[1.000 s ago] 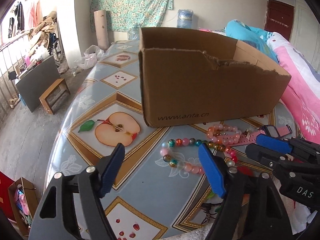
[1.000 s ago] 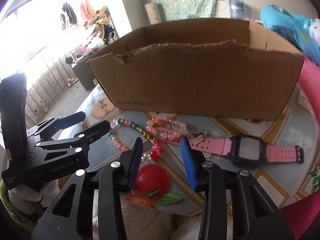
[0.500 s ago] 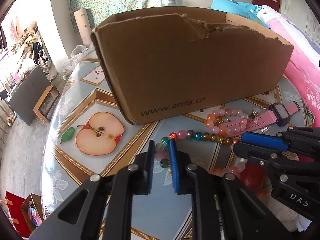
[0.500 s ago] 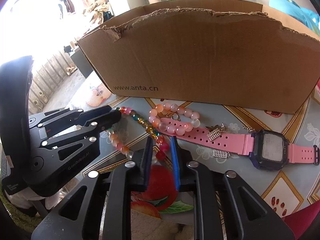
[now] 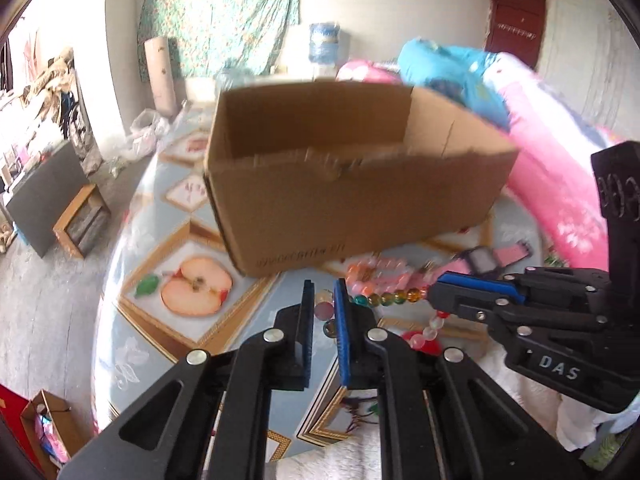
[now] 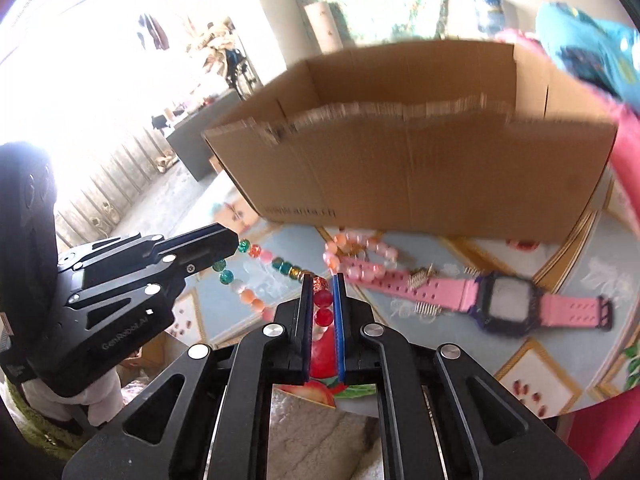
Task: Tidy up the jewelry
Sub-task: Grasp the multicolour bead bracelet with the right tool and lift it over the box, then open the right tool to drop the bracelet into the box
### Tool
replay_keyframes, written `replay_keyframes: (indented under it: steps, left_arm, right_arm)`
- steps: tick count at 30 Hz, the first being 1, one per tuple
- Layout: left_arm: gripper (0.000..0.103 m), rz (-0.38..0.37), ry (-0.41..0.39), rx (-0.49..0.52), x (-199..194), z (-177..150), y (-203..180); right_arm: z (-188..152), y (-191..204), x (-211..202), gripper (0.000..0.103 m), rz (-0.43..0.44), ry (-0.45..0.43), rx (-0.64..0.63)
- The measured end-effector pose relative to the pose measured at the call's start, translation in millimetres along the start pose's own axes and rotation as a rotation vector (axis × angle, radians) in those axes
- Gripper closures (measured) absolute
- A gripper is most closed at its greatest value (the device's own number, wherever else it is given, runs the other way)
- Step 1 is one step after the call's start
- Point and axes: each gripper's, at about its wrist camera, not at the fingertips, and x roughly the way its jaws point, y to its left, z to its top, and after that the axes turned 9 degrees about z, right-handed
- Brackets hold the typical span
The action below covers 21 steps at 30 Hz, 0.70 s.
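1. A round table [image 5: 132, 344] carries a pale blue cover printed with a halved apple [image 5: 196, 291] inside gold-edged diamonds.
2. Pink bedding [image 5: 560, 184] lies past the table's right edge, a turquoise bundle [image 5: 452, 68] on top of it.
3. A floral cloth [image 5: 224, 16] hangs on the far wall; a cardboard tube [image 5: 160, 76] leans below it.
4. A water jug [image 5: 324, 42] stands beyond the table's far edge.
5. A small wooden stool [image 5: 82, 226] sits on the floor off the left edge.
6. A dark red door [image 5: 514, 26] shows at the far right.
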Motion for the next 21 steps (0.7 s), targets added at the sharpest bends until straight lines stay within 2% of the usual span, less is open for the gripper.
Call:
replay_keyframes:
  steps: [2,6,9,12,16,21]
  left_arm:
    - [0.094,-0.027,-0.055,-0.001,-18.4,18.0,-1.0]
    - [0.094,-0.061,-0.152,0.018,-38.2,72.3,4.2]
    - [0.094,-0.085,-0.175,0.013,-31.9,110.3,13.5]
    - [0.094,-0.065,-0.142,0.019,1.0,145.5,19.2]
    - [0.094,-0.066,-0.016,0.022,67.2,180.1,25.1]
    - [0.094,0.008,0.141,0.068,147.4,191.9,29.4]
  right_arm:
    - [13.0,8.0,-10.1,0.096,0.006,-0.044,-0.044]
    - [59.4,22.5,-41.8,0.096,0.009,-0.153,-0.164]
    - [100.6,17.3,-42.6,0.096,0.018,-0.167,-0.203]
    - [144.3,-6.4,-8.1,0.096,0.031,-0.087,-0.168]
    - [185.3,-44.7,69.7,0.096,0.054,0.1,-0.054]
    - [217.2,-86.7,138.7,0.096,0.061,0.294,0.076]
